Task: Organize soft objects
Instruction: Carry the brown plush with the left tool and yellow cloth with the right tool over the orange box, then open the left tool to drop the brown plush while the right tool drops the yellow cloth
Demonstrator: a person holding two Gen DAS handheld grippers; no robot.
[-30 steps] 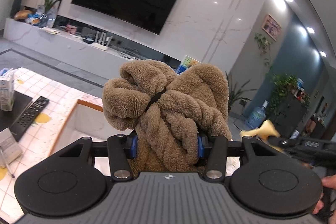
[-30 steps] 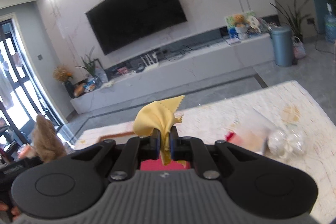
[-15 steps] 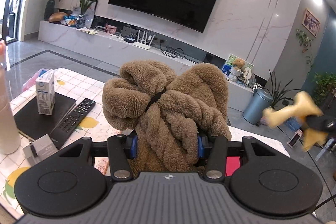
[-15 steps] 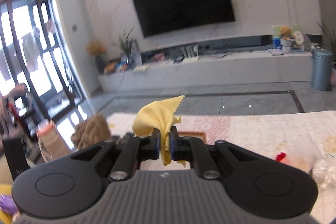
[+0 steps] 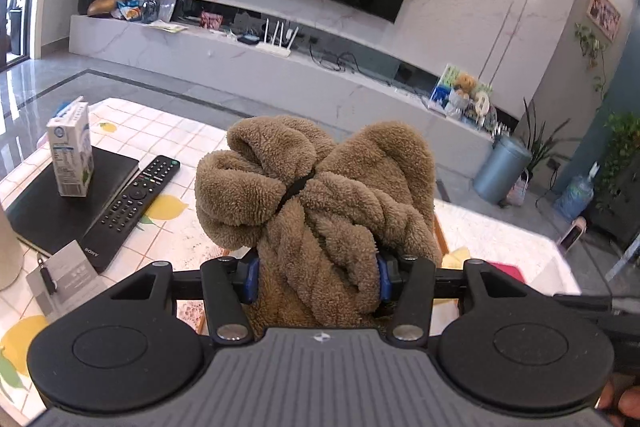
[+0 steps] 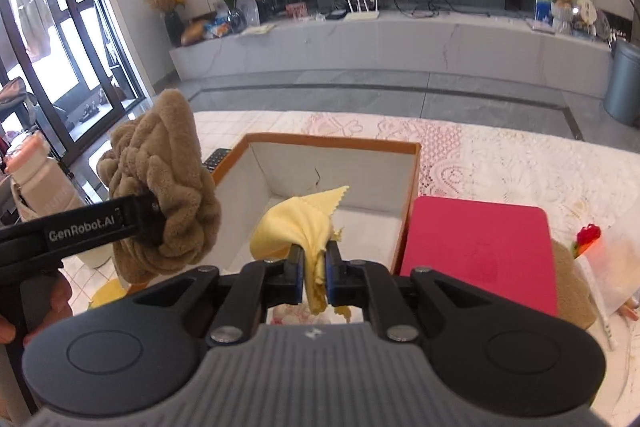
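Two soft things held above an orange-rimmed white box (image 6: 332,163).

The left gripper (image 5: 316,277), marked "GenRobot.AI", clenched a fluffy brown fleece bundle (image 5: 316,195) beside the box; the right gripper (image 6: 314,273) pinched a thin yellow zigzag-edged cloth (image 6: 300,223) over its opening. A black "SONY" remote (image 5: 134,201) lay on the lemon-print tablecloth (image 5: 176,227).

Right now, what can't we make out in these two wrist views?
- Left wrist: box hidden behind the brown fleece bundle held in the left gripper.
- Right wrist: box floor partly covered by the yellow cloth in the right gripper.
- Right wrist: items right of the pink pad blurred and cut by the edge.
- Left wrist: milk carton print too small to read.
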